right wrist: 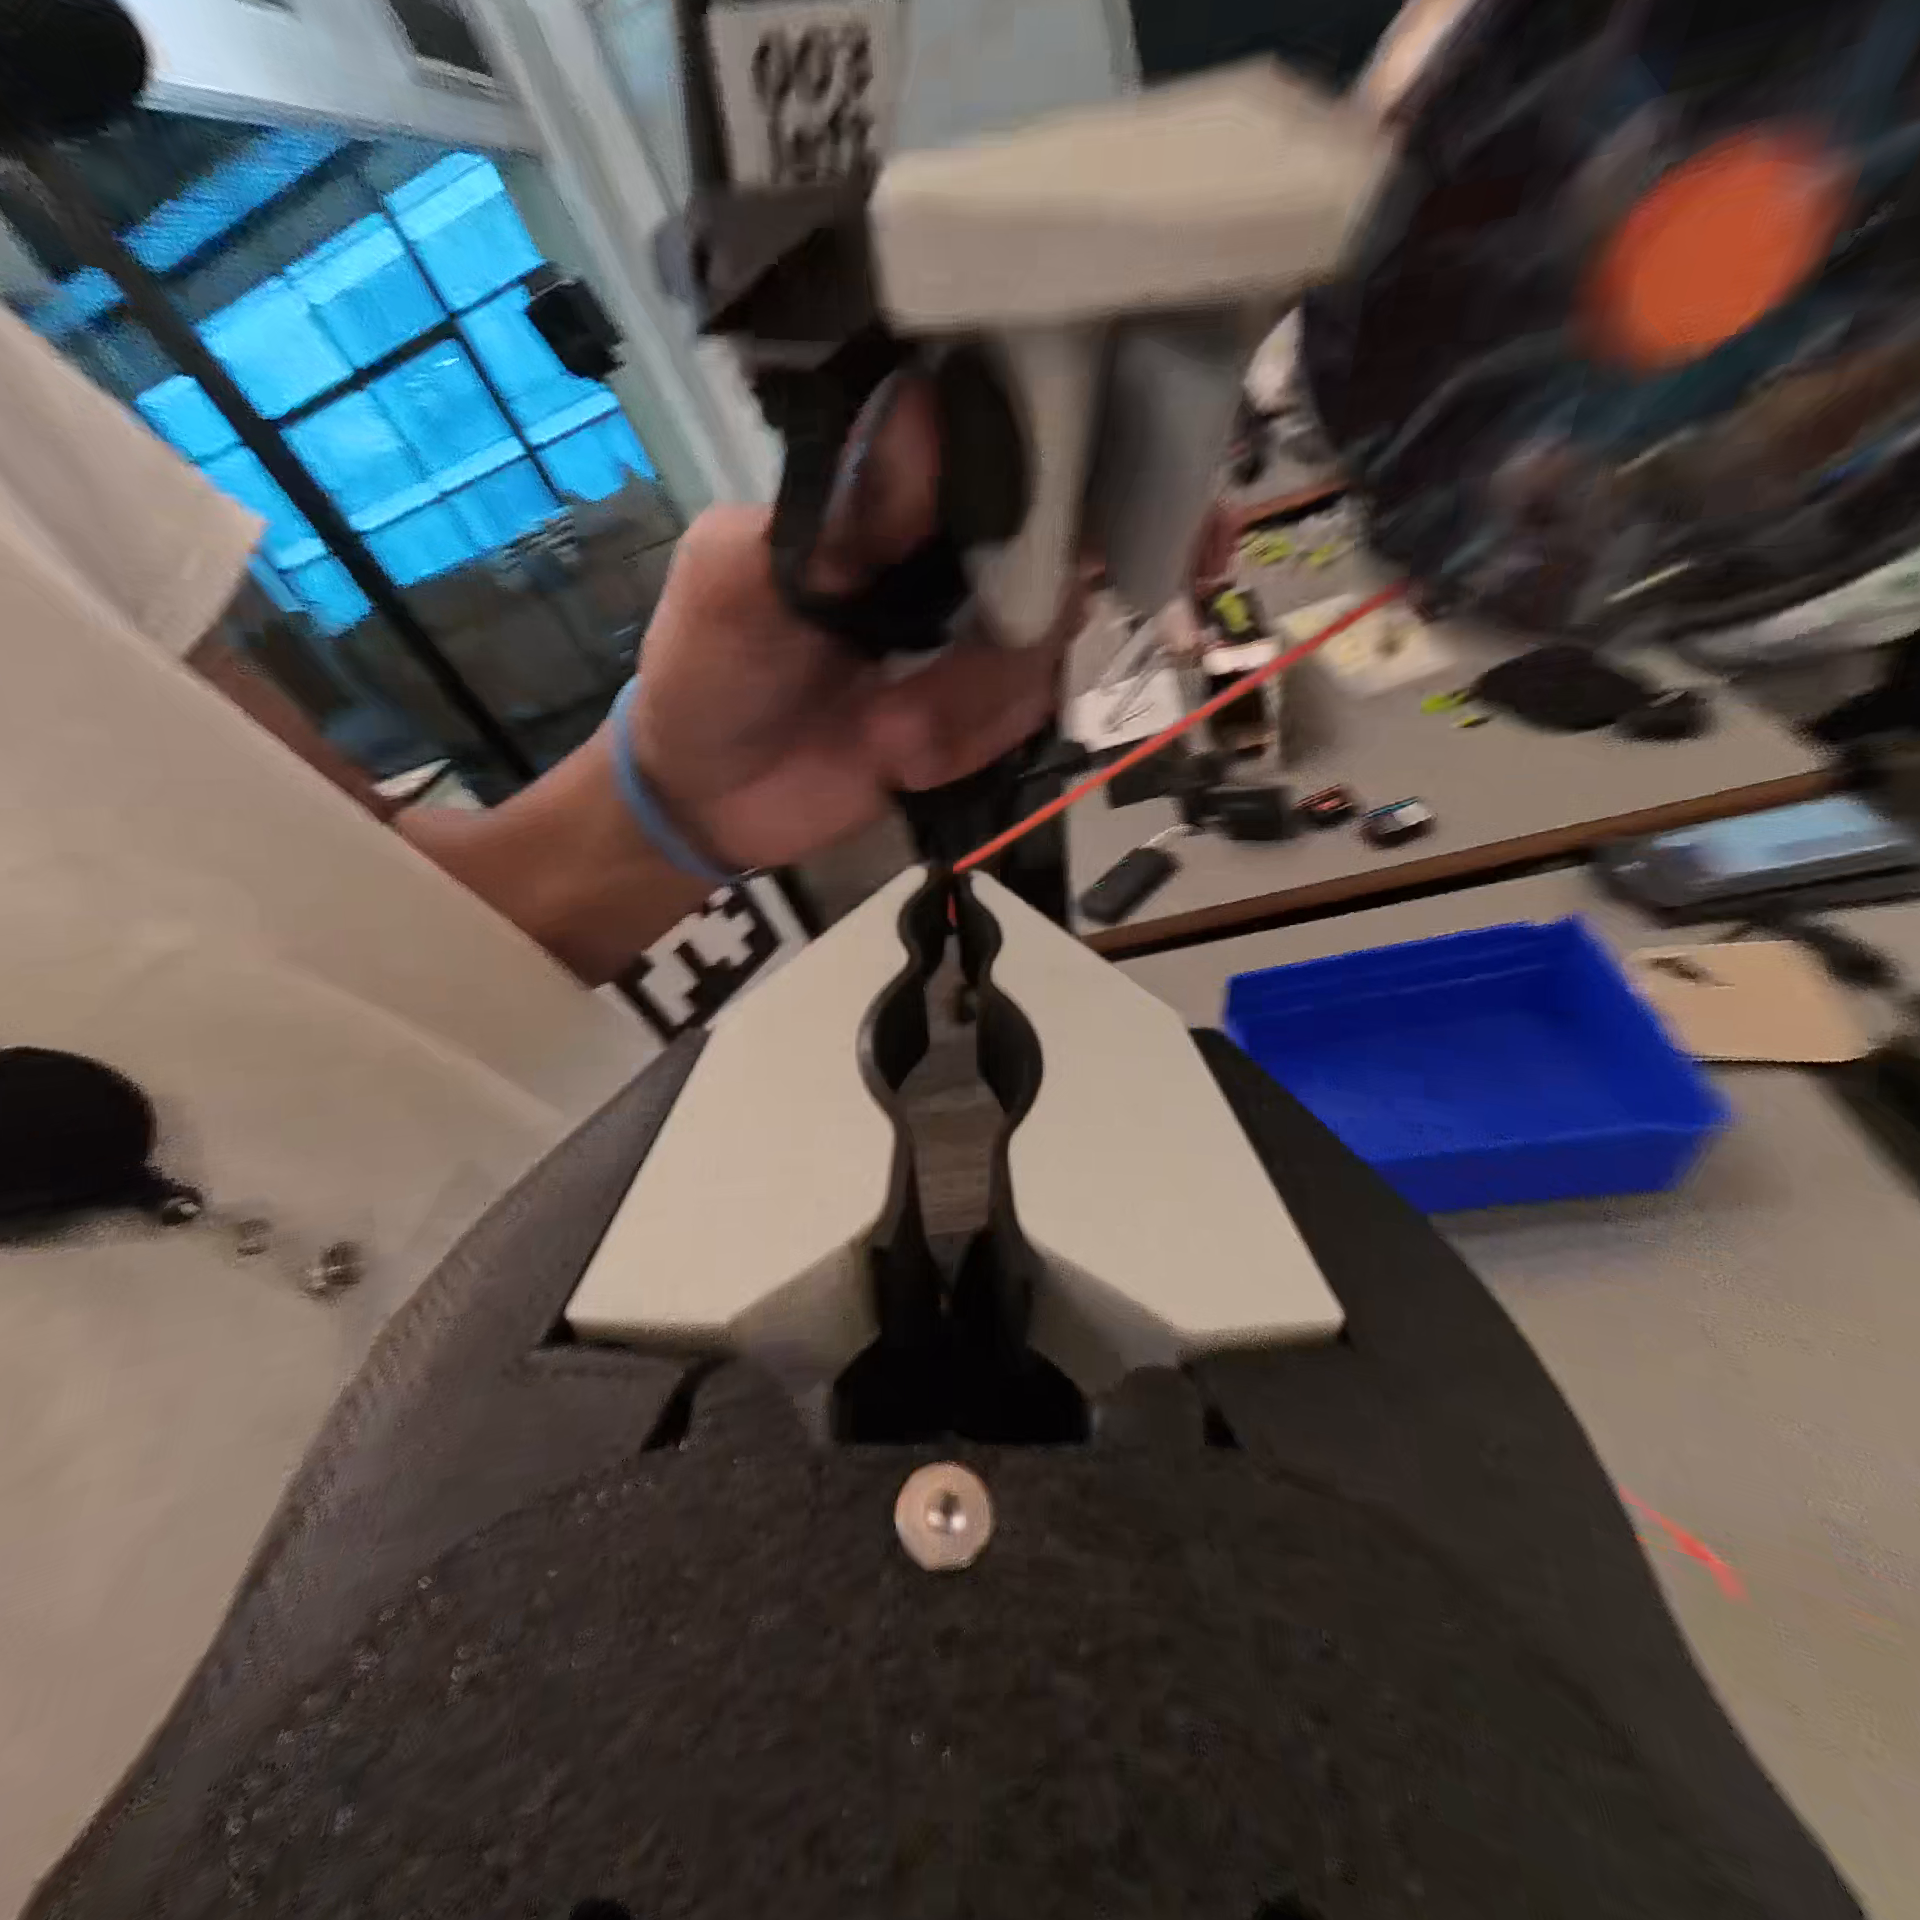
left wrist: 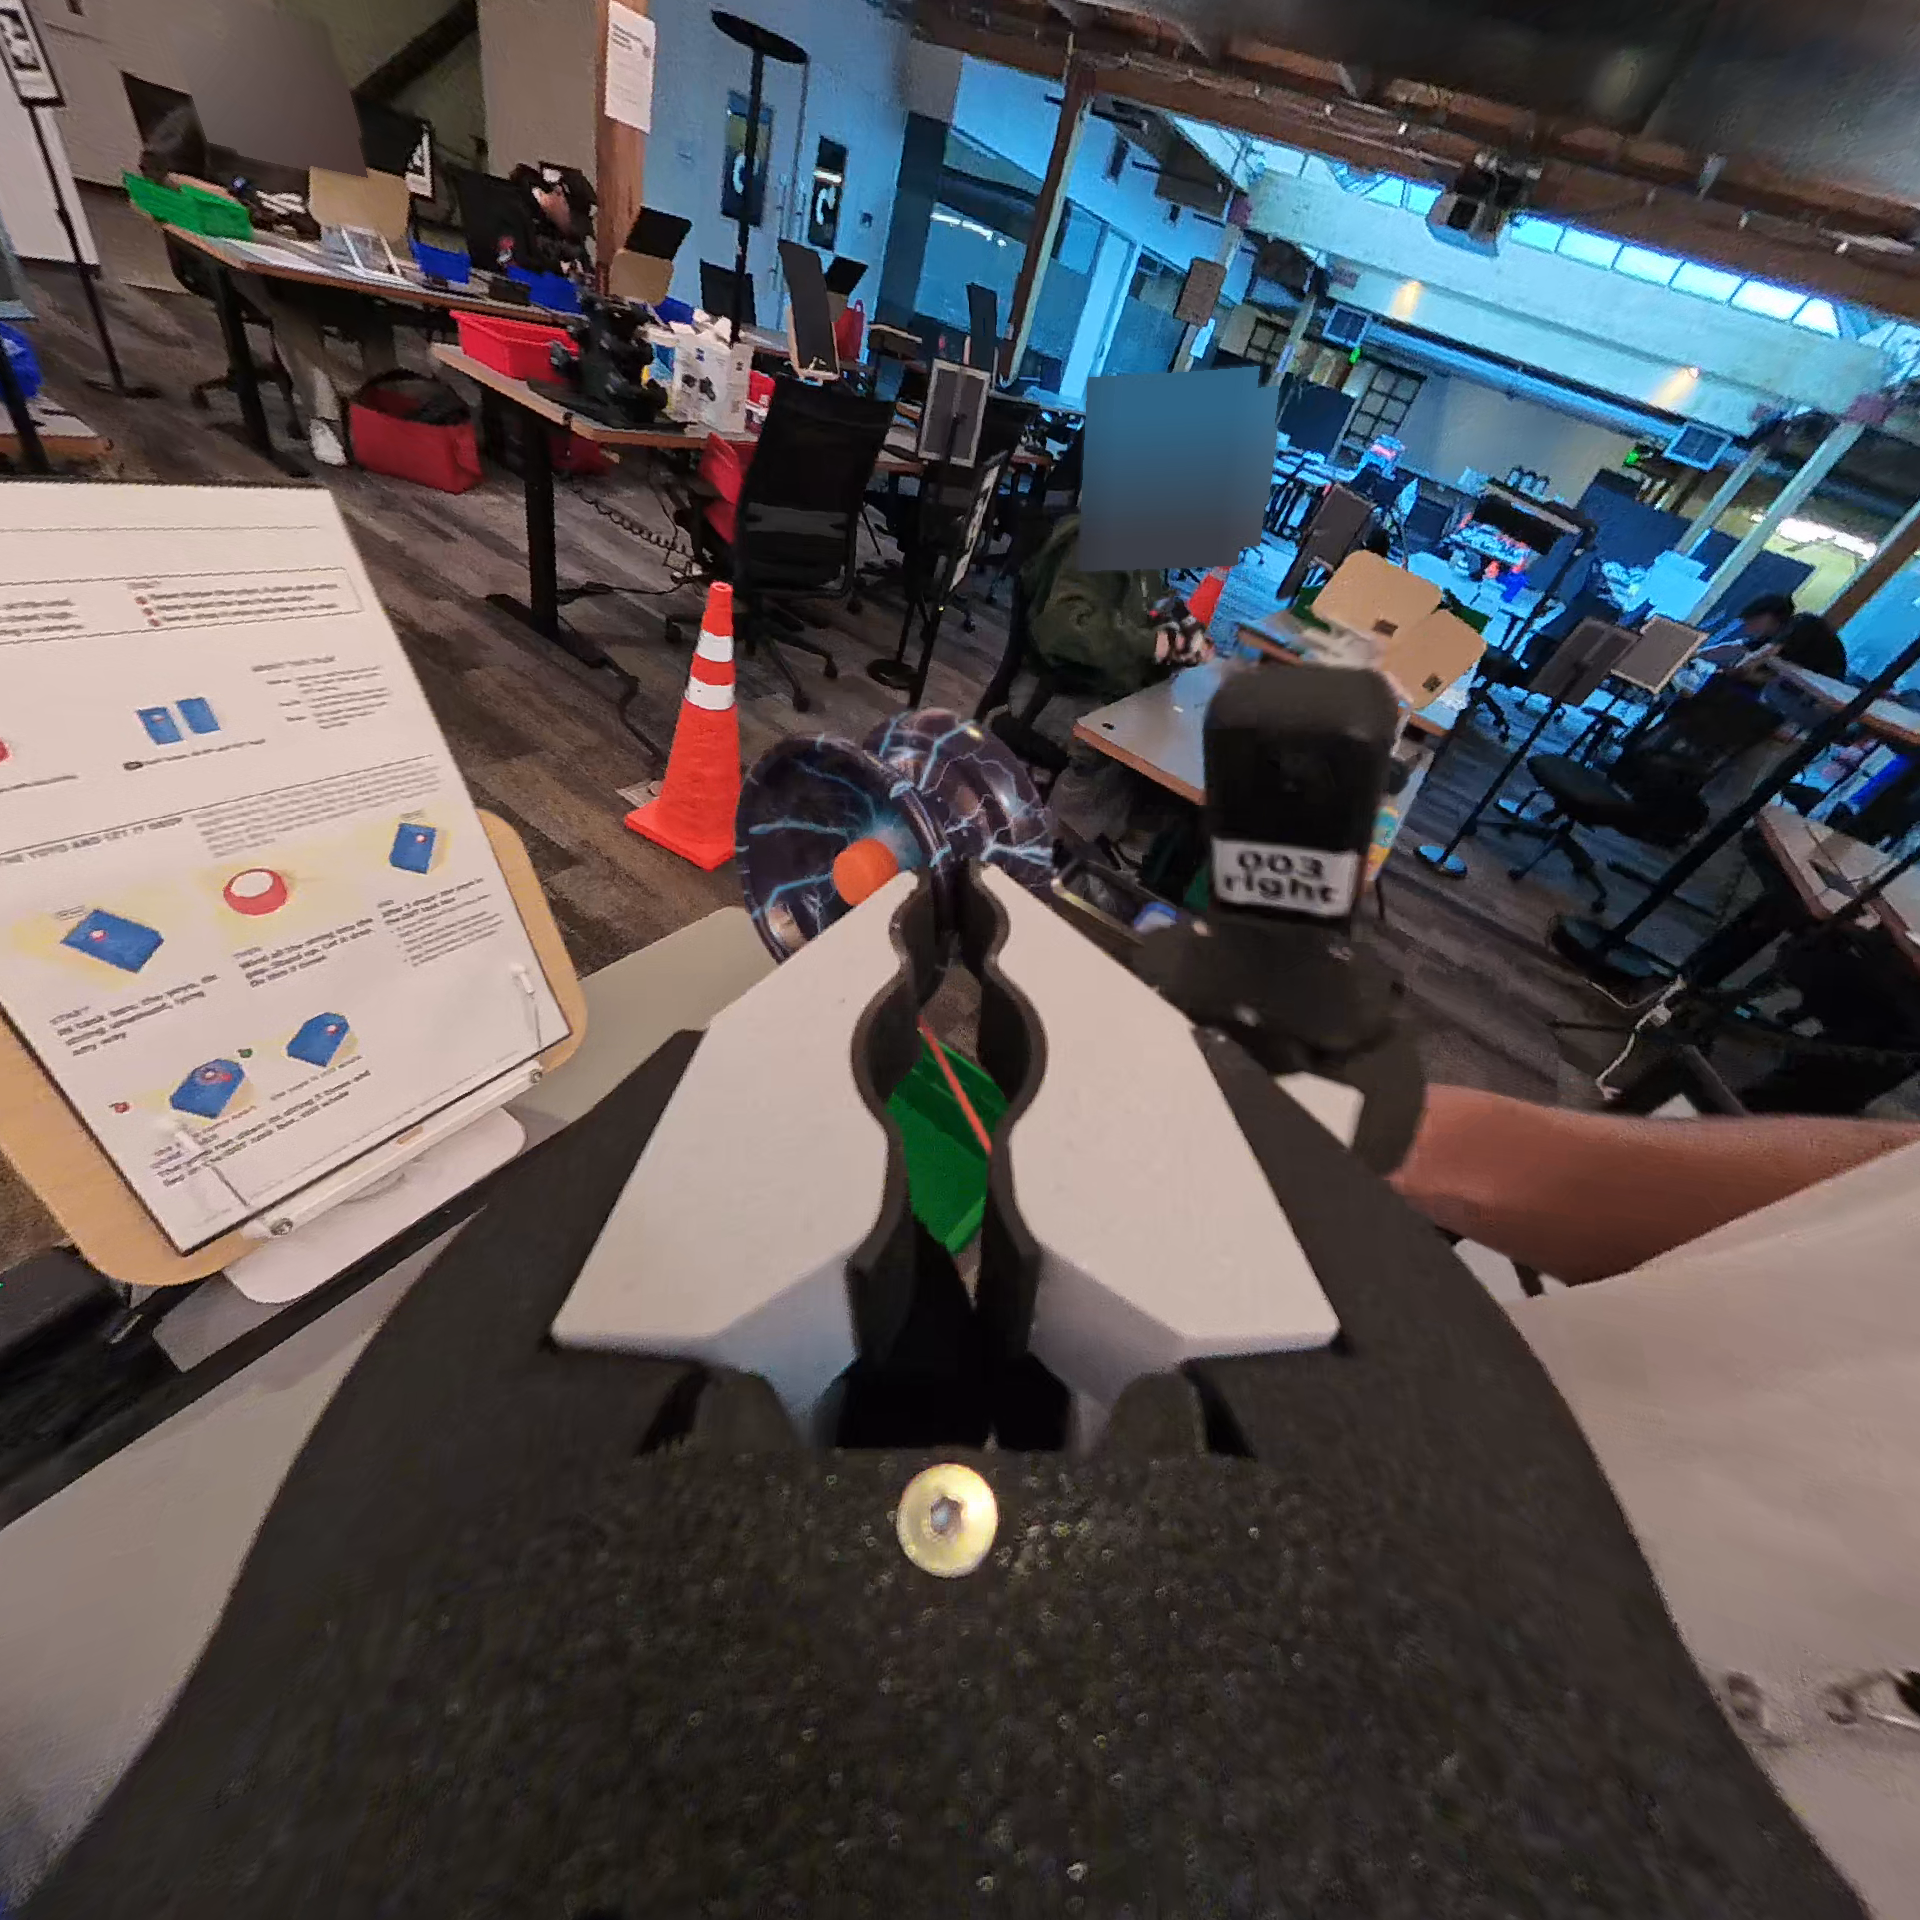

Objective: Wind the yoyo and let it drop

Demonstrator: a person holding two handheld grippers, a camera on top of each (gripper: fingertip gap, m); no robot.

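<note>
Left of the yoyo [left wrist: 883, 831] stands an instruction sheet [left wrist: 239, 831]. The left gripper [left wrist: 948, 883] is clamped on the yoyo's groove, axle lying sideways, orange hub facing left. Right of it, the right gripper [right wrist: 951, 878] pinches the red string [right wrist: 1174, 727], which runs up-right toward the yoyo.

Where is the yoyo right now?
In the left wrist view the yoyo sits centre frame, clamped at the tips of the left hand-held gripper, with the orange cone behind it to the left.
</note>
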